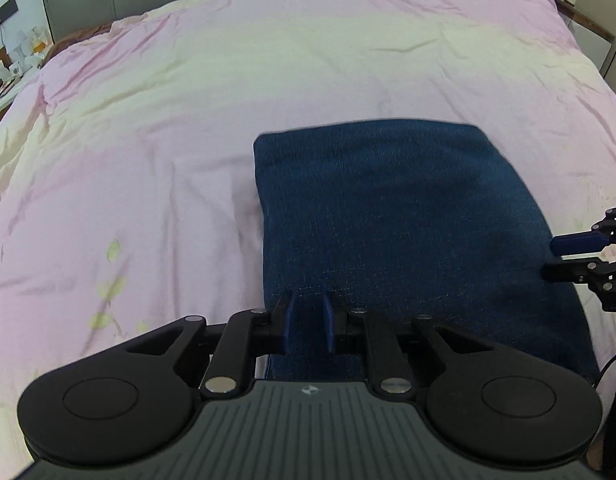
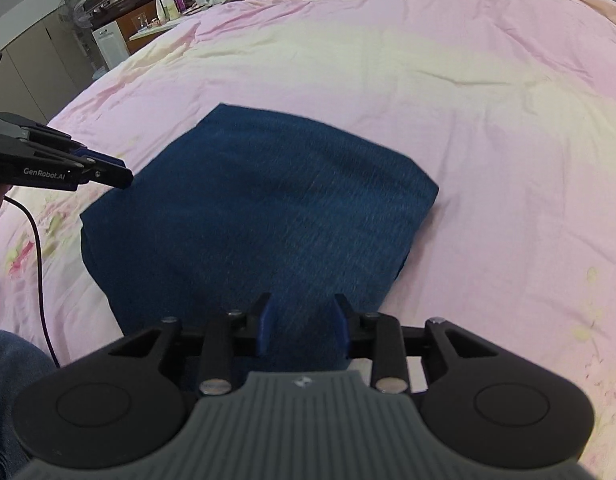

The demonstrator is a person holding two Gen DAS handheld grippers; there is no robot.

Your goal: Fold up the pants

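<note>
Two tools (image 1: pixel 308 326) (image 2: pixel 302 326) — one folded pants (image 2: pixel 260 208).

A pair of dark blue denim pants (image 1: pixel 391 208) lies folded into a thick, roughly rectangular bundle on a pink bed cover (image 1: pixel 188 120). Its top face is flat and smooth, showing only the fine weave of the cloth; no pocket, waistband or hem can be made out. The far edge is straight with rounded corners, and stacked layers show along the side edges. The bundle sits toward the near edge of the bed, about midway along it, well clear of the far edge.
</note>
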